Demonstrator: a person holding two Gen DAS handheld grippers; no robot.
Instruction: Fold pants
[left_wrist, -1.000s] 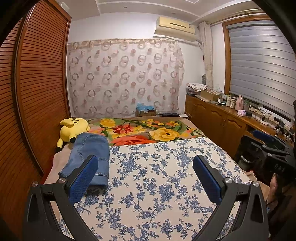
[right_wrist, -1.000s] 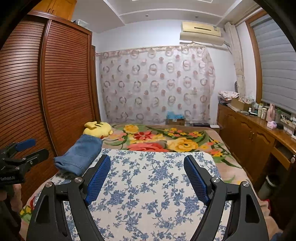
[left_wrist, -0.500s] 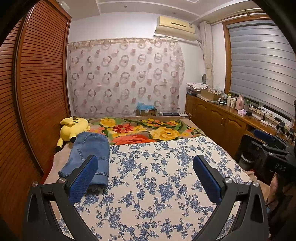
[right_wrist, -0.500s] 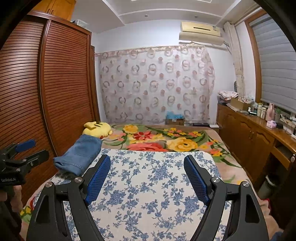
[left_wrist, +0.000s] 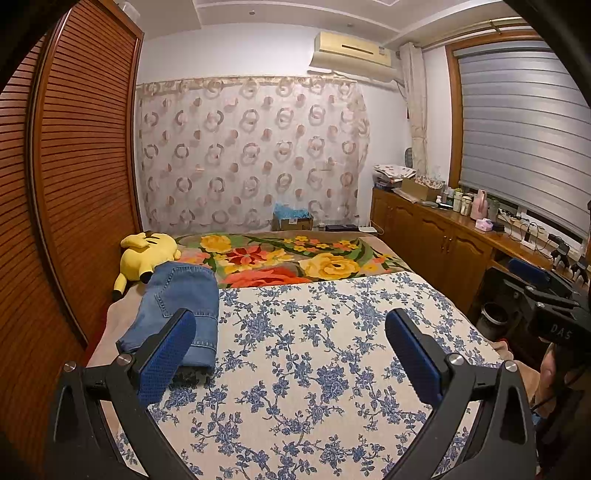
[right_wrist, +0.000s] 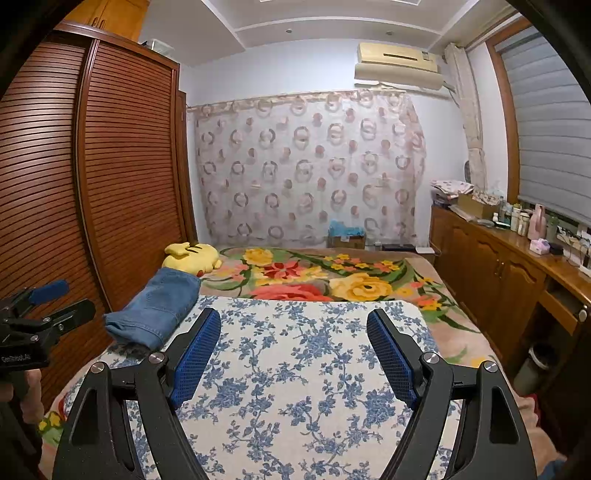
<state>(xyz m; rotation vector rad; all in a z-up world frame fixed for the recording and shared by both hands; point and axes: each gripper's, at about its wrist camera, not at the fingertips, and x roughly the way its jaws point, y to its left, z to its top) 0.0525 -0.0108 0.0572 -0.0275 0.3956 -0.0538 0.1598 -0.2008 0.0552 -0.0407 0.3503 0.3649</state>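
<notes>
Both the left tool (left_wrist: 288, 354) and right tool (right_wrist: 293, 354) gape empty above the bed (left_wrist: 314, 369), while the folded denim jeans (left_wrist: 177, 306), probably soft yet weighty, look best gripped at their thick folded edge.

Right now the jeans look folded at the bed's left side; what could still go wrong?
1. The folded jeans lie near the bed's left edge, half off the blue floral cloth; a nudge may push them off.
2. The yellow plush toy touches their far end and could disturb the fold.
3. Both tongs, left and right, are open and empty.
</notes>
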